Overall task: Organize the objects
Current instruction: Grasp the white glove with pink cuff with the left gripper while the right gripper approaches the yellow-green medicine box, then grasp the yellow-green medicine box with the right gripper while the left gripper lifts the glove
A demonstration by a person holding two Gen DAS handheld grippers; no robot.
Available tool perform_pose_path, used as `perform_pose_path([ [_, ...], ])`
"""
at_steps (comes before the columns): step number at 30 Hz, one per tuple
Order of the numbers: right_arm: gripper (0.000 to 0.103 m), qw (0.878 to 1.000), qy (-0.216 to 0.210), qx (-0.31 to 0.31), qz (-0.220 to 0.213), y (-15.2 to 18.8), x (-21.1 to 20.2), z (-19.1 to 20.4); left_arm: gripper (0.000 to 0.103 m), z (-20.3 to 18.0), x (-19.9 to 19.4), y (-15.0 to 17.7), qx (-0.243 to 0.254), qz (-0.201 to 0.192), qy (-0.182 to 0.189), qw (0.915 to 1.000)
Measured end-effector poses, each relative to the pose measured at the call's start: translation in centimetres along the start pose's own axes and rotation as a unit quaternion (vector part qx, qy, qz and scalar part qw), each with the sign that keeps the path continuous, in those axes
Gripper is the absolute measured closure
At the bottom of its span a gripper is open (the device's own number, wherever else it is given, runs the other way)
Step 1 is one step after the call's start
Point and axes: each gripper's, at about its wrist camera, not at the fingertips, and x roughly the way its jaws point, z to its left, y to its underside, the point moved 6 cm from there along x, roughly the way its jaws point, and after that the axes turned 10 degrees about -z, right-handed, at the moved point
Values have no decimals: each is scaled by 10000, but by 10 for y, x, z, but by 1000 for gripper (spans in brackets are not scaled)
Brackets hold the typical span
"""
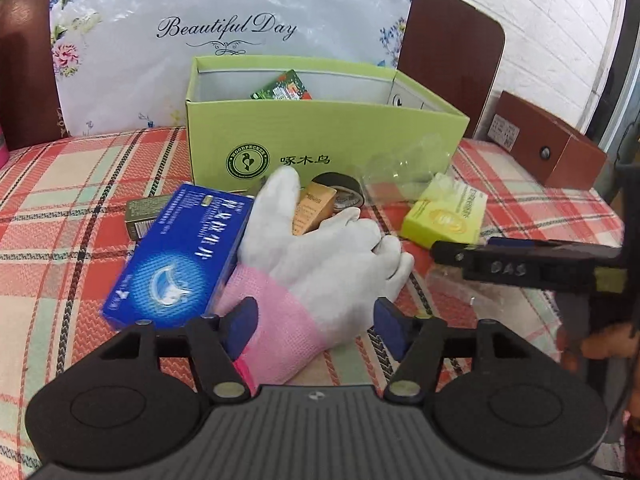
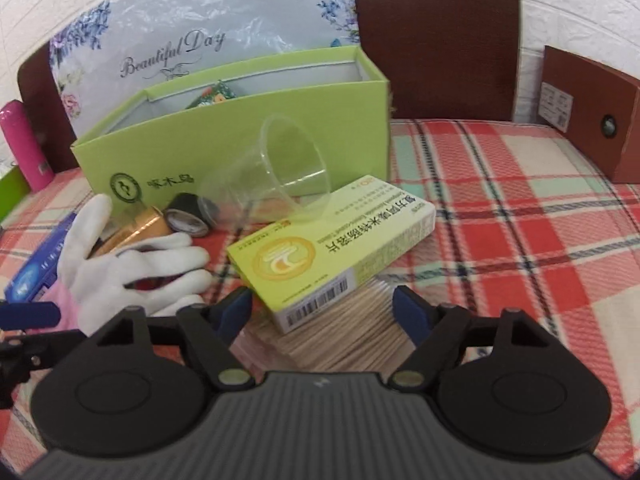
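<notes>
A white and pink glove [image 1: 320,256] lies on the plaid cloth, its pink cuff between the fingers of my open left gripper [image 1: 316,326]. A blue box [image 1: 180,256] lies left of it. A green open box [image 1: 320,136] stands behind, with a green packet [image 1: 284,87] inside. My right gripper [image 2: 324,312] is open around a bundle of toothpicks [image 2: 340,336], on which a yellow-green medicine box [image 2: 332,248] rests. A clear plastic cup [image 2: 276,172] lies on its side behind that box. The glove also shows in the right wrist view [image 2: 132,268].
A gold box [image 1: 314,208], a tape roll [image 1: 344,192] and a small olive box [image 1: 142,216] lie near the green box. A brown box [image 2: 588,112] stands at the right. A pink bottle [image 2: 24,144] stands far left. A bagged pillow [image 1: 224,32] leans on the headboard.
</notes>
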Motion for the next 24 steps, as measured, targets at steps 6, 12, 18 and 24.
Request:
perform_pose_path([
  [6,0,9990,49,427,-104,-22,13,12,30,-6,13,8,306,157,-67,9994],
  [12,6,9959,747,502,44,-18,48,14,81,0,7,8,293,188,-245,9991],
  [18,90,10000,-86,-2,49,-9,20,2,99,-3,-21,22,-111,449,341,9983],
  [24,90,9986,-390,-312,193,4,-23,-29,99,-20,-52,42,-65,499,641,9967],
])
